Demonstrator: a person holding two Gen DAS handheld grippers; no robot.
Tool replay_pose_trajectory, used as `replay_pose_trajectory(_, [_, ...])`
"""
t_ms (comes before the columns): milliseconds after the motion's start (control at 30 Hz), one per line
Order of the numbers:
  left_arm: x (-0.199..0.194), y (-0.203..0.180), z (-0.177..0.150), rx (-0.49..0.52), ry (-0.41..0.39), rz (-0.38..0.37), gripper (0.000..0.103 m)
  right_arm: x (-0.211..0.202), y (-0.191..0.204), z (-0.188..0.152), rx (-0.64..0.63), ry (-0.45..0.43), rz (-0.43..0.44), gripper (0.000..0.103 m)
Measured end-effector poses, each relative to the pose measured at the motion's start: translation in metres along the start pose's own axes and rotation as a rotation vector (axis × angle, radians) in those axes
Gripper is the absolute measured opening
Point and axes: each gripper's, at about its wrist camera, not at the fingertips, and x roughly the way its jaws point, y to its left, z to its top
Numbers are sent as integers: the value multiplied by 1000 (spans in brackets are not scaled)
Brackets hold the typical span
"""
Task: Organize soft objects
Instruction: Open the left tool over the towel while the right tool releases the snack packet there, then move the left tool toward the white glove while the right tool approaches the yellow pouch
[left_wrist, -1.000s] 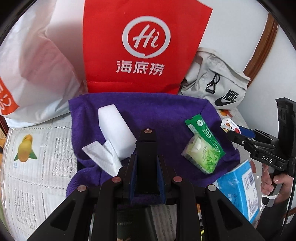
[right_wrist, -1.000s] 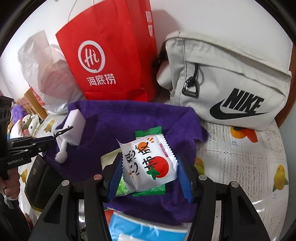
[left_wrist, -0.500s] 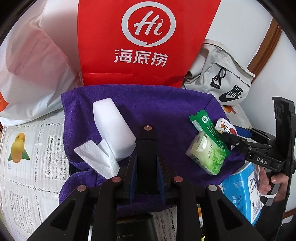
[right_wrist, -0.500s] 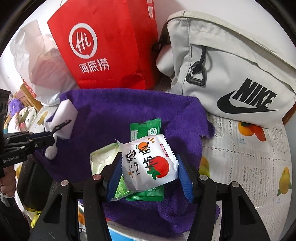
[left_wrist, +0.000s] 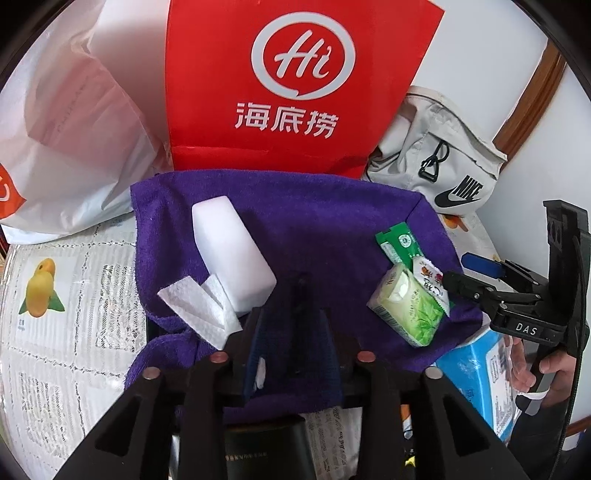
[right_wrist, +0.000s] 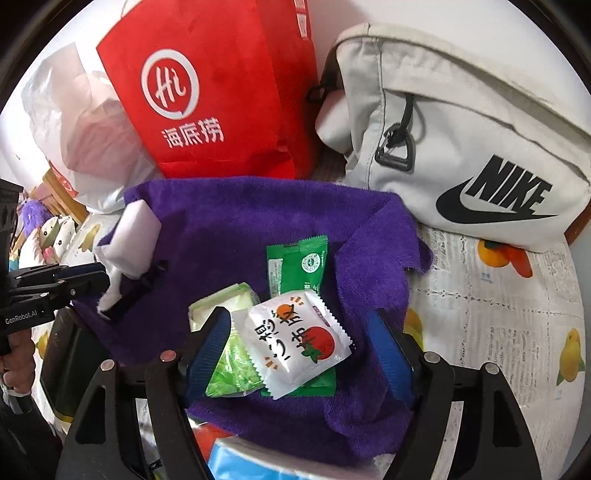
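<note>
A purple towel (left_wrist: 314, 221) lies spread on the table, also in the right wrist view (right_wrist: 258, 229). On it sit a white tissue pack (left_wrist: 232, 254) with a loose sheet, a light green tissue pack (left_wrist: 410, 306) and a dark green sachet (right_wrist: 299, 262). A white tomato-print packet (right_wrist: 299, 347) lies on the green items, between my right gripper's (right_wrist: 303, 339) open fingers and free of both pads. The gripper also shows in the left wrist view (left_wrist: 458, 273). My left gripper (left_wrist: 291, 317) is slightly open over the towel's near edge and holds nothing.
A red paper bag (left_wrist: 299, 85), a white plastic bag (left_wrist: 66, 122) and a grey Nike pouch (right_wrist: 461, 129) stand behind the towel. A blue tissue pack (left_wrist: 476, 373) lies at the near right. A fruit-print tablecloth (right_wrist: 498, 314) covers the table.
My right gripper opened and let the tomato packet drop onto the green packs. My left gripper, shut before, opened slightly and moved forward over the towel.
</note>
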Motion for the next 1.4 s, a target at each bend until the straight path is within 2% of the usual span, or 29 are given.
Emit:
replay_pose_trajectory(333, [-38, -5, -19, -4, -47, 7, 31, -60, 24, -27, -28, -111, 11, 77])
replay_pose_trajectory(667, [-79, -1, -67, -43, -79, 19, 32, -100, 76, -75, -93, -131, 64, 77])
replay_pose_trajectory(733, [-85, 2, -79, -57, -81, 28, 36, -103, 85, -85, -105, -125, 74, 77])
replay_pose_trajectory(1100, [-107, 29, -145, -138, -91, 65, 41, -103, 137, -145, -183, -90, 137, 77])
replay_pose_trajectory(1267, [-111, 46, -172, -199, -88, 22, 44, -93, 161, -163, -269, -69, 115, 77])
replay_pose_trajectory(1400, [-112, 56, -192, -224, -92, 41, 44, -87, 178, -173, -339, -65, 113, 77])
